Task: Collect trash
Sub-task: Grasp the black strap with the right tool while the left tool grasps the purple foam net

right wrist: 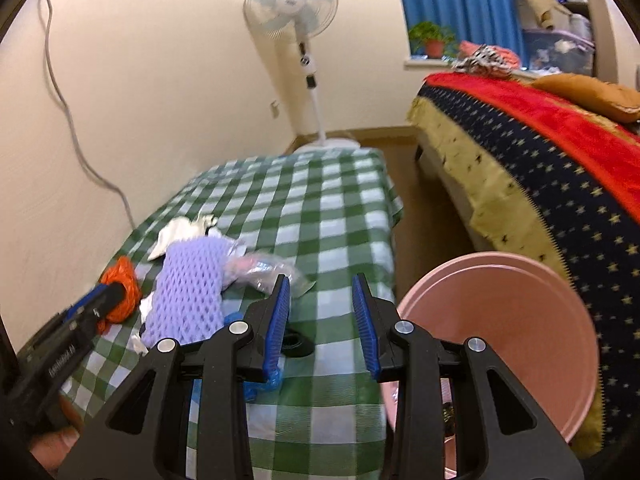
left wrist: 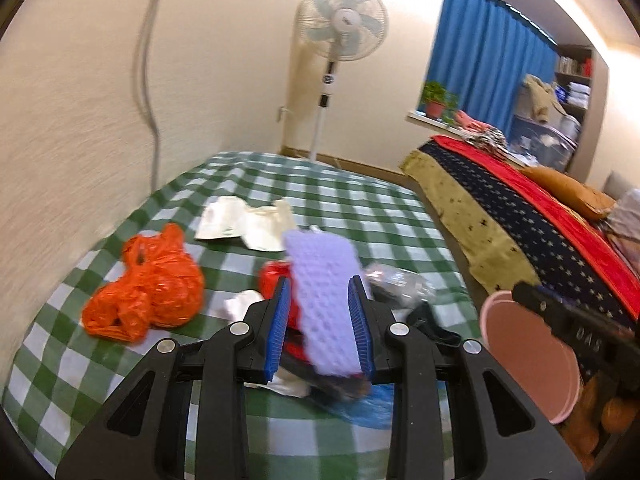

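Green-checked tablecloth is carrying scattered trash; left gripper is clamping purple foam netting for the pink bin, while right gripper is hanging parted, empty.

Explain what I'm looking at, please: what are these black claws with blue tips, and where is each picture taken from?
Each picture comes from a camera on a hand-held two-finger gripper, looking along its fingers; a person carries one in each hand. The left view shows the left gripper pinching a purple foam net. The right view shows the right gripper open and empty, with a pink basin to its right. On the green checked tablecloth lie an orange plastic bag, white paper and a clear wrapper.
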